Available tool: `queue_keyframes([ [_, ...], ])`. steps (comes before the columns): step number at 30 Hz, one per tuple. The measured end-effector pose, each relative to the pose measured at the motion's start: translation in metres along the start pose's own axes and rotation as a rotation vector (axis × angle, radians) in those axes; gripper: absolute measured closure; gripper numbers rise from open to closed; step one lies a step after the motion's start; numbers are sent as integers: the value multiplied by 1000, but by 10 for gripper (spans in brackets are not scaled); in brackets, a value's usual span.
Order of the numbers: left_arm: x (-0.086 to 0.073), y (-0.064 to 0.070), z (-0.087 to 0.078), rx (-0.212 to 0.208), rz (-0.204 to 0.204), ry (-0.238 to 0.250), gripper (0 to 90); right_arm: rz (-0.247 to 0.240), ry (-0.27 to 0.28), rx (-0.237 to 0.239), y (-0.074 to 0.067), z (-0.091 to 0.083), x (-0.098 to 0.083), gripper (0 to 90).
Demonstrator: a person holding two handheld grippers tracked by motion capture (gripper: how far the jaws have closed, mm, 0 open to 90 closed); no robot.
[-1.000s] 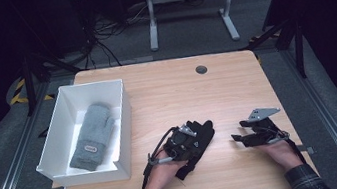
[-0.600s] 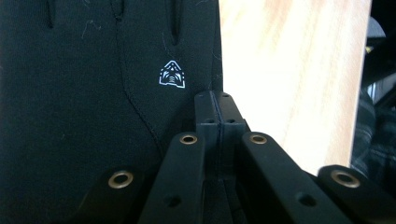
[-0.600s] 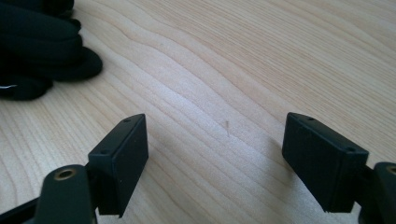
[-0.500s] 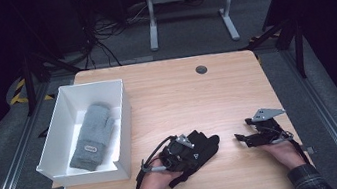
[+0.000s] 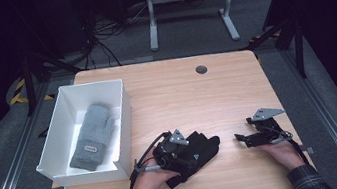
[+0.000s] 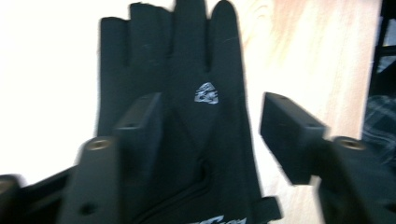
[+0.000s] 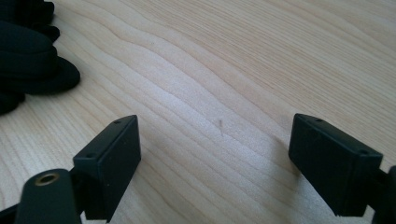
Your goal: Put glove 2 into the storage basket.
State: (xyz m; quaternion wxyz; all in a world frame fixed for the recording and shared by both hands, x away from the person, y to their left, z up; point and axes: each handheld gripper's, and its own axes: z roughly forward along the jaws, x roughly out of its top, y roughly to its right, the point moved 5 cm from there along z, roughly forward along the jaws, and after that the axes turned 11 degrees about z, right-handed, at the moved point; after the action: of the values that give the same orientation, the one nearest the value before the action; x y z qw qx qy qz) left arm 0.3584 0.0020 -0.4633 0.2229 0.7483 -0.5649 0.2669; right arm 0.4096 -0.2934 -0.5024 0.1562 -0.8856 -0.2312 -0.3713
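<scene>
Hovering over the black glove, the left gripper has just been opening; its jaws stand apart with the glove below and between them, pads off the fabric. Right gripper has also been opening, wide over bare table, nothing between. The glove lies flat on the near table, just right of the white box holding a grey mitten.

Black glove, fingerless type, lies flat on the wooden table near its front edge, just right of the white box. Fingers point toward the right and slightly away; cuff end toward the person. Small silver-white logo on its back. Fingers spread a little, fabric smooth.
</scene>
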Motion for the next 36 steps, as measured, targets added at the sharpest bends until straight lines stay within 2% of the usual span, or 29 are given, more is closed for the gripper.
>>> queue_keyframes([
  [3,-4,-7,1,35,-11,-14,223,1,0,1,0,0,0,168],
  [6,-5,-12,4,60,-14,-25,168,2,-1,-1,0,0,0,167],
  [12,-2,-14,12,89,0,-30,154,4,-1,2,0,0,0,165],
  [15,-1,-15,16,97,20,-54,151,4,-1,2,0,0,0,165],
  [19,-3,-17,26,120,22,-92,148,4,-1,3,0,0,0,164],
  [20,-3,-17,26,120,22,-92,148,4,-1,3,0,0,0,164],
  [21,-5,-18,32,110,19,-119,147,4,-1,3,0,0,0,164],
  [23,-6,-18,34,103,14,-124,149,4,-1,2,0,0,0,164],
  [26,-7,-18,34,89,14,-123,167,4,-1,3,0,0,0,164],
  [29,-9,-17,34,67,5,-115,224,4,-1,3,0,0,0,164],
  [32,-8,-15,33,63,1,-119,271,4,-1,3,0,0,0,164],
  [35,-7,-13,32,45,18,-117,375,4,-1,2,0,0,0,164],
  [36,-7,-12,31,25,17,-115,421,4,-1,3,0,0,0,164],
])
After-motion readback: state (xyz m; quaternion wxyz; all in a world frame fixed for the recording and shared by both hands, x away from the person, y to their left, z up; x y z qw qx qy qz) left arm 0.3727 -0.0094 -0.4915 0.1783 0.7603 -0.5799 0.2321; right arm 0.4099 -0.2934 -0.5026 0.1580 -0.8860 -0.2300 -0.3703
